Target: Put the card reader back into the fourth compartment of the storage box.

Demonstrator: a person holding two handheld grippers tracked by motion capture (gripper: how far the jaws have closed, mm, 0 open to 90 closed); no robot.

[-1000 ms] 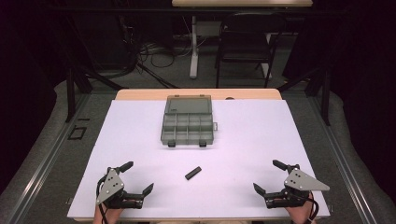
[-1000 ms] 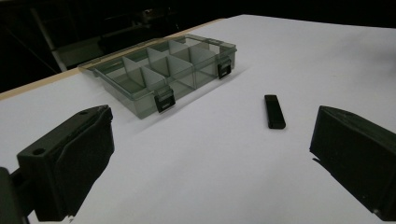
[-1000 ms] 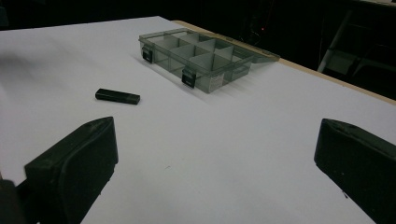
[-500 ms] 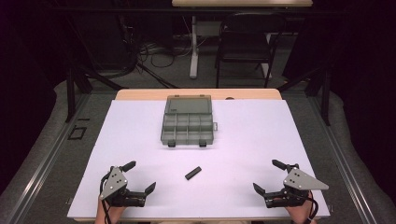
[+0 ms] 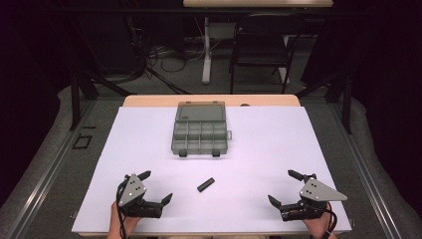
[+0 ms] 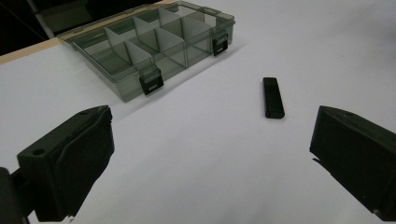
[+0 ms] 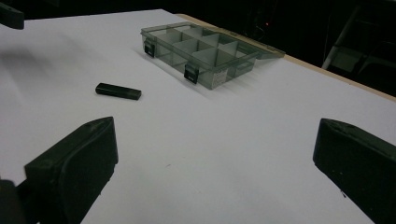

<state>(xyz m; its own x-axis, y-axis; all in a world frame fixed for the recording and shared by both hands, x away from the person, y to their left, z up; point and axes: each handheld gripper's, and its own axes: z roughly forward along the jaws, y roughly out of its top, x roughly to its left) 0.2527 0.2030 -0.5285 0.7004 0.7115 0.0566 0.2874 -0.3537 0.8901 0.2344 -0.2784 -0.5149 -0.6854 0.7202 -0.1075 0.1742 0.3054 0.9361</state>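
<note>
A small black bar (image 5: 205, 184) lies flat on the white table cover (image 5: 263, 144), near the front middle. Behind it stands a grey see-through compartment box (image 5: 200, 134) with its lid open. My left gripper (image 5: 158, 185) is open at the front left, just left of the bar, with nothing between its jaws. My right gripper (image 5: 281, 186) is open at the front right, also holding nothing. The left gripper view looks past the left gripper (image 6: 210, 154) to the bar (image 6: 273, 98) and box (image 6: 154, 46). In the right gripper view, the bar (image 7: 118, 91) and box (image 7: 205, 51) lie beyond the right gripper (image 7: 215, 163).
A wooden table edge (image 5: 149, 100) shows behind the white cover. A chair (image 5: 259, 47), a table leg (image 5: 206, 50) and cables (image 5: 164, 59) stand on the floor beyond. A tip of the other gripper (image 7: 11, 16) shows at the top left of the right gripper view.
My left gripper has shifted slightly right and forward, toward the black bar. The right gripper, bar and box have not moved.
</note>
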